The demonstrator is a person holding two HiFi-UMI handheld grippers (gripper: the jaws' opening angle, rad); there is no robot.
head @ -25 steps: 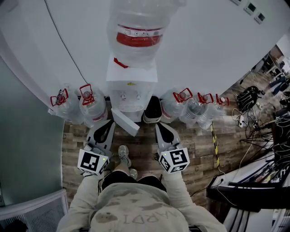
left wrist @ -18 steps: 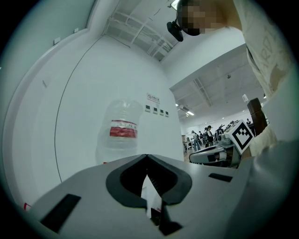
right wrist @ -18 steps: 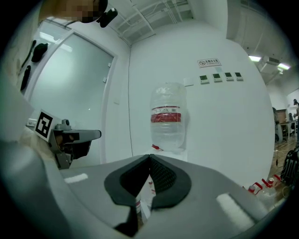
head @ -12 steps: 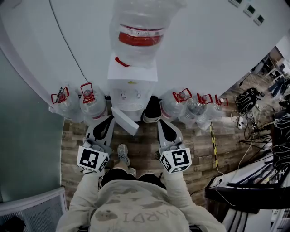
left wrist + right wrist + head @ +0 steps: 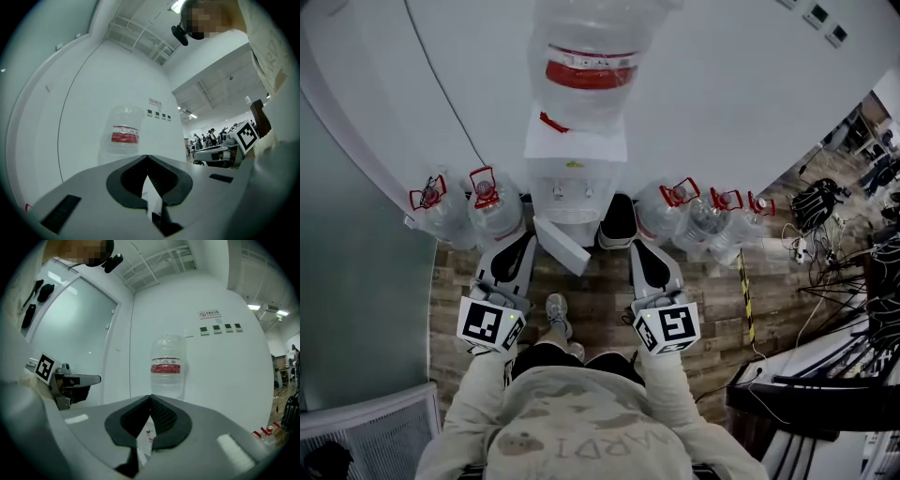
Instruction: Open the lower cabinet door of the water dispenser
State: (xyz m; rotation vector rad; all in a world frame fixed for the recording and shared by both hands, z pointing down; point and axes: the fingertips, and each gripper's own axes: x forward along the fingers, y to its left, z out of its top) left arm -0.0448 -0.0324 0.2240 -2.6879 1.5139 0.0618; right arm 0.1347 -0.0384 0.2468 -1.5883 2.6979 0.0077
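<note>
In the head view, the water dispenser (image 5: 574, 183) stands at your 12 o'clock. It carries a clear inverted bottle (image 5: 591, 42) with a red label (image 5: 591, 72) whose print is too small to read. Its lower cabinet door (image 5: 562, 246) stands swung out toward 7 o'clock. On the floor (image 5: 600, 300), two jugs (image 5: 487, 220) with red handles stand at 10 o'clock and three jugs (image 5: 703, 225) at 2 o'clock. How full they are cannot be told. Your left gripper (image 5: 525, 246) and right gripper (image 5: 639, 249) point level on either side of the door.

In the left gripper view, the jaws meet tip to tip on nothing, with the bottle at 11 o'clock. The wall sign (image 5: 155, 102) is unreadable.

In the right gripper view, the jaws are pressed together and empty, with the bottle at 12 o'clock. The sign at 1 o'clock is illegible.
</note>
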